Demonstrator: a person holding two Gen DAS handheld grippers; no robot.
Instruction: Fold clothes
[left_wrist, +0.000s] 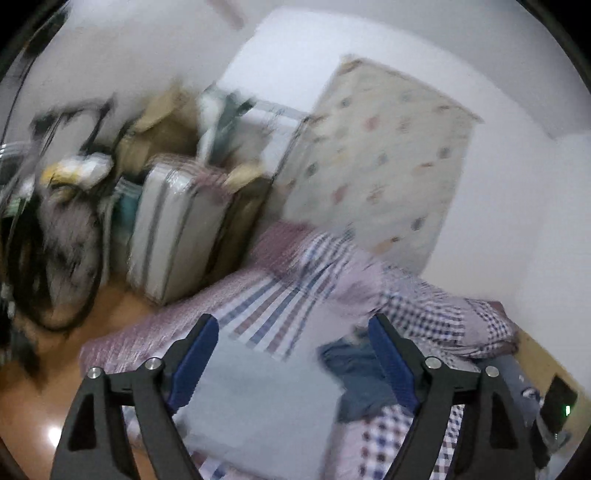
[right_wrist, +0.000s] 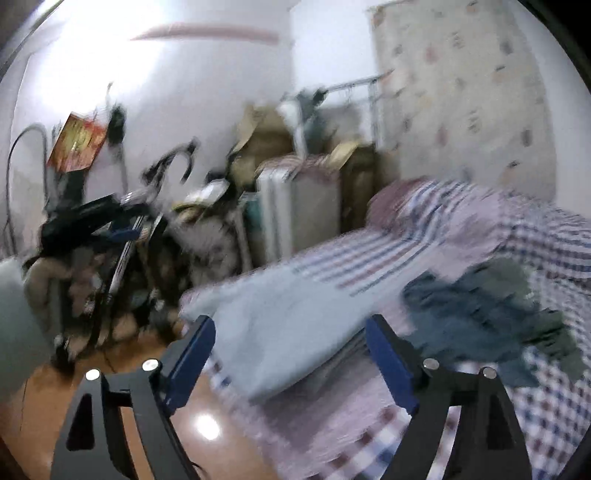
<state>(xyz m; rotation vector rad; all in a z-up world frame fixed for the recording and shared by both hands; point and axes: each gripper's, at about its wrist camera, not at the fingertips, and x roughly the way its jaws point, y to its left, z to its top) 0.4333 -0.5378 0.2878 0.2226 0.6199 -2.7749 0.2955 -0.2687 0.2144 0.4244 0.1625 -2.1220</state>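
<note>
**foldfan_22:** Blue-padded fingers sit right up against both lenses. Left gripper (left_wrist: 293, 347) has its jaws spread wide with nothing pinched between them, just air over the bed. Right gripper (right_wrist: 290, 350) is the same, jaws well apart and empty.

**tidy_otter:** So where's the laundry then?

**foldfan_22:** In the left wrist view a pale blue-grey garment (left_wrist: 258, 398) lies flat on the checked bedsheet (left_wrist: 388, 443), showing through the gap between the fingers at about 6 o'clock. Right wrist view shows the same pale garment (right_wrist: 280, 328) stretching from centre toward 8 o'clock, its edge hanging near the side of the bed. Looks fairly flat, but everything's smeared by blur so I can't tell whether it's folded.

**tidy_otter:** Anything beside it?

**foldfan_22:** Yeah, a crumpled dark blue garment (left_wrist: 354, 373) at about 5 o'clock in the left view, partly behind the right-hand finger. In the right view it's the dark heap (right_wrist: 487, 317) at 4 o'clock, just beside the pale one. A checked pillow or bunched cover (left_wrist: 454, 317) sits past it toward 3 o'clock.

**tidy_otter:** And further out?

**foldfan_22:** Spotted mattress (left_wrist: 384, 158) leaning upright against the wall at 1 o'clock. A striped wrapped bundle (left_wrist: 173, 229) stands on the floor at 9 o'clock with cardboard boxes (left_wrist: 166, 122) behind it. Orange-brown floor (right_wrist: 44, 406) at 7 o'clock, and a black bike-like frame (right_wrist: 110, 221) at 9 o'clock in the right view, too blurry to be sure.
</note>
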